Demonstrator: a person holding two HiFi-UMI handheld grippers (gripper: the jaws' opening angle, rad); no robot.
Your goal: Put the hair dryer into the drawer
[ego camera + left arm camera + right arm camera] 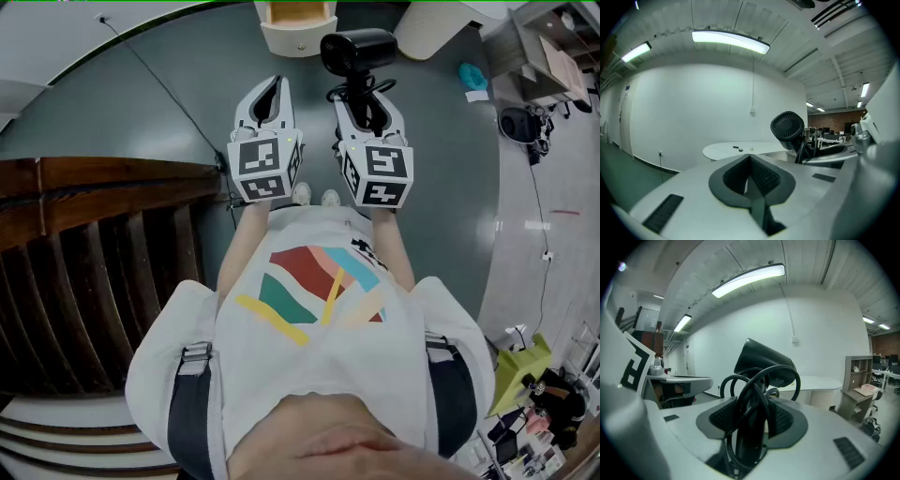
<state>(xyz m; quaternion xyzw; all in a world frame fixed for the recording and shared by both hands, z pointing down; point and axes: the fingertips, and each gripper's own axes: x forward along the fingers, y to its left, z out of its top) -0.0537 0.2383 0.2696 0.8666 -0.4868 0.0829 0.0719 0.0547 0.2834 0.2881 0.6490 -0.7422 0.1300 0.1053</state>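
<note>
Right gripper [367,97], in the head view, clamps the hair dryer [359,49] by its handle, the open drawer [298,37] just beyond, leftward. Left gripper [750,174], in its own view, is closed on nothing, dryer to its right. Right gripper view shows looped cord [740,394] pinched too; hold firm so no loop snags the drawer rim.

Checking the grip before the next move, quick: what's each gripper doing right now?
Left gripper: jaws closed, nothing between them.
Right gripper: jaws closed on the hair dryer, gripping its handle.
</note>
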